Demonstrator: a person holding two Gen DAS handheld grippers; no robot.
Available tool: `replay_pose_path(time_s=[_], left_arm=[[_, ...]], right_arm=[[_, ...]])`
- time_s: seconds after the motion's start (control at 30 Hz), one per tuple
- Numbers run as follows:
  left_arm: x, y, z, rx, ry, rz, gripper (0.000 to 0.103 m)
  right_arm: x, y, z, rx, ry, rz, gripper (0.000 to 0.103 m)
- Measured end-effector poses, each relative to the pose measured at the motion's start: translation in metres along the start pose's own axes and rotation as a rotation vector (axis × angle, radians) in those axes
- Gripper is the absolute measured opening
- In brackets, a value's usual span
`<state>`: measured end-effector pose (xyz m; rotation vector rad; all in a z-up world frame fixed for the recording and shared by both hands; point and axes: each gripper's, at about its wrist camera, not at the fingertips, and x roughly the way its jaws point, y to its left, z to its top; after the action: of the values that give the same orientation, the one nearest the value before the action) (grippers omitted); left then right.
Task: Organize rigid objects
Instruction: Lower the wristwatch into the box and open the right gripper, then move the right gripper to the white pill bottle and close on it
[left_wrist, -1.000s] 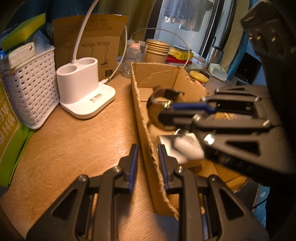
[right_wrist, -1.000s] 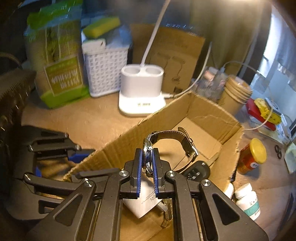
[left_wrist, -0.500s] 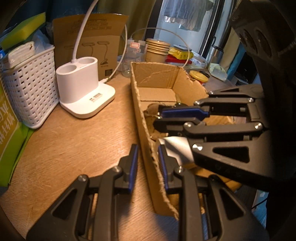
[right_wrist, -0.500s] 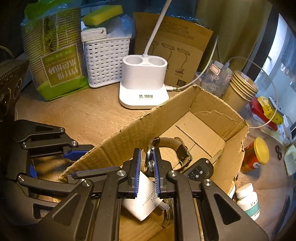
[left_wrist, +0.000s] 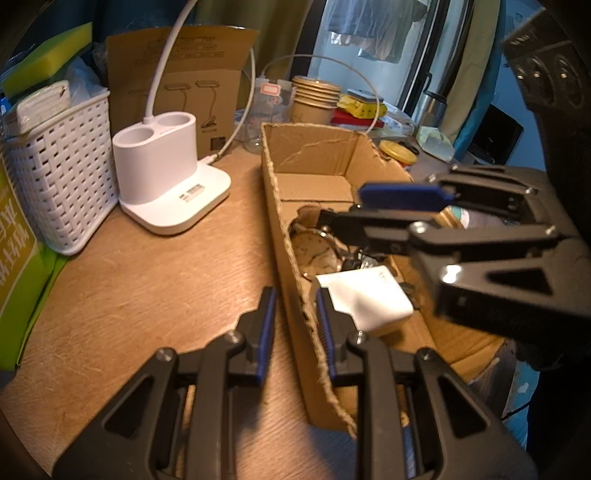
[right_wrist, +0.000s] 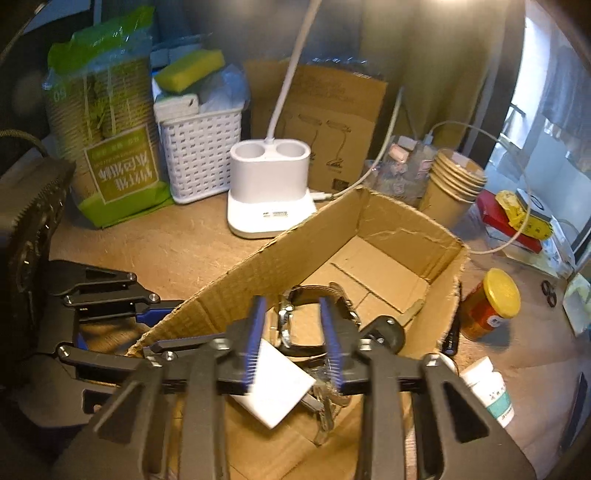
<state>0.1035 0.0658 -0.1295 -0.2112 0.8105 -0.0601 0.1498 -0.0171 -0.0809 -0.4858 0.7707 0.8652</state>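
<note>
Right wrist view: my right jaws (right_wrist: 291, 334) stand released over the cardboard box (right_wrist: 399, 229), and they have just been opening. The wristwatch (right_wrist: 314, 295) lies on the box floor, just ahead of and below the gap between the two blue pads; neither pad presses on it. A white adapter (right_wrist: 280, 384) lies tilted under my left pad, a black key fob (right_wrist: 388, 330) sits just beyond my right pad, and a bunch of metal keys (right_wrist: 325, 402) lies below the jaws.

To the right of these jaws, outside the box, an orange jar with a yellow lid (right_wrist: 491, 302) and a white pill bottle (right_wrist: 487, 387) stand on the bench (right_wrist: 159, 243). Ahead of the jaws, past the far box wall, stand a white lamp base (right_wrist: 269, 188), a white lattice basket (right_wrist: 199, 155) and a stack of paper cups (right_wrist: 450, 184).

Left wrist view: my left jaws (left_wrist: 295, 314) are clenched on the near side wall of the box, one pad on the outer face and one inside. The watch dial (left_wrist: 314, 251) shows ahead of these jaws and slightly right, against the inner face of that wall. The adapter lies touching the inside pad's right flank. My right jaws reach in from the right, above the watch.
</note>
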Motion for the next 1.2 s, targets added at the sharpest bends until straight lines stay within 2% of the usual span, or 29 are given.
replay_pose_path(time_s=[0.23, 0.33, 0.6, 0.77, 0.83, 1.2], left_arm=[[0.000, 0.000, 0.000, 0.000, 0.000, 0.000, 0.023], [0.000, 0.000, 0.000, 0.000, 0.000, 0.000, 0.023], [0.000, 0.000, 0.000, 0.000, 0.000, 0.000, 0.023], [0.000, 0.000, 0.000, 0.000, 0.000, 0.000, 0.023], [0.000, 0.000, 0.000, 0.000, 0.000, 0.001, 0.023], [0.000, 0.000, 0.000, 0.000, 0.000, 0.000, 0.023]], right_arm=[[-0.030, -0.024, -0.003, 0.070, -0.076, -0.049, 0.037], [-0.039, -0.033, -0.007, 0.088, -0.089, -0.063, 0.042], [-0.061, -0.055, -0.022, 0.151, -0.120, -0.110, 0.042], [-0.067, -0.070, -0.033, 0.198, -0.130, -0.151, 0.045], [-0.068, -0.078, -0.039, 0.223, -0.130, -0.171, 0.049], [-0.058, -0.123, -0.074, 0.357, -0.090, -0.264, 0.050]])
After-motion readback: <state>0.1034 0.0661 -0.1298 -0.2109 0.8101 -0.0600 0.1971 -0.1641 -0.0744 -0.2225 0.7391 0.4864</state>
